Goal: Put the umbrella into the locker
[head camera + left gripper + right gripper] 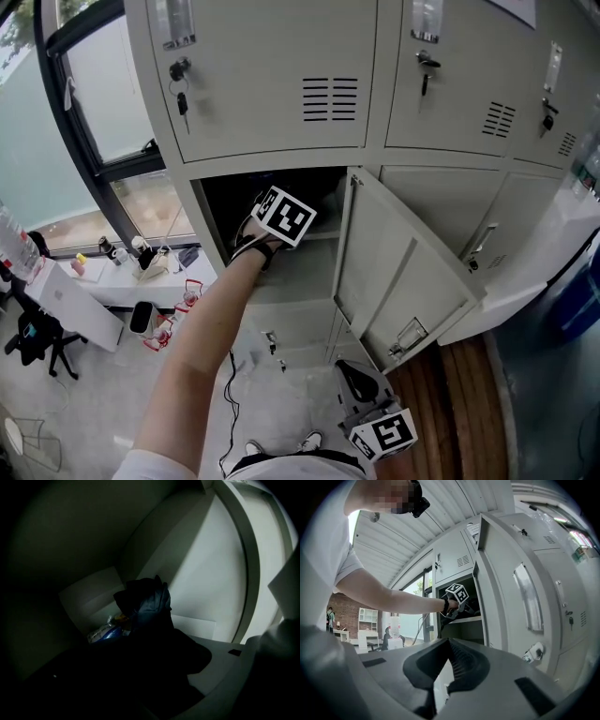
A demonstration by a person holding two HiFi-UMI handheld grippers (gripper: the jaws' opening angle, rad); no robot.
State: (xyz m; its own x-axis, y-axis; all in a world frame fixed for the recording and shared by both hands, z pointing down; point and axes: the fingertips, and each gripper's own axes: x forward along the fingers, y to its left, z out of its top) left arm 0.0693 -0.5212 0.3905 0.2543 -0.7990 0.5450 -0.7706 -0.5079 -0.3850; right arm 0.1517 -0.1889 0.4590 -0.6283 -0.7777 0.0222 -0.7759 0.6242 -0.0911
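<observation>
**Umbrella inside the open locker, left jaws lost in the dark**

Nearest, low by the hip: right gripper (450, 644), smooth grey plastic with ribbed black pads, jaws closed tip to tip on nothing. Further up, a bare forearm (216, 328) with a black wristband (253, 248), stretched into the open compartment behind the left gripper (284, 217). Inside, almost black: jaws set wide, with the umbrella (149, 604) rising between them and already within the compartment walls, a folded bundle of dark, creased, navy-looking cloth. Grip or no grip, too dim to tell. Behind the umbrella, towards the back wall, a small crinkled blue-and-white packet (101, 633).

Around all this, a bank of pale grey sheet-metal lockers (281, 150): flat doors, slotted vents (330, 98), keys (180, 84) hanging in the locks. Swung out to the right, the compartment's own door (403, 272), ribbed on its inner face.

Left of the lockers, a black-framed window (84, 122) and a cluttered white table (84, 300). Underfoot, pale speckled floor (94, 412). To the right, a strip of dark wood planks (459, 394).
</observation>
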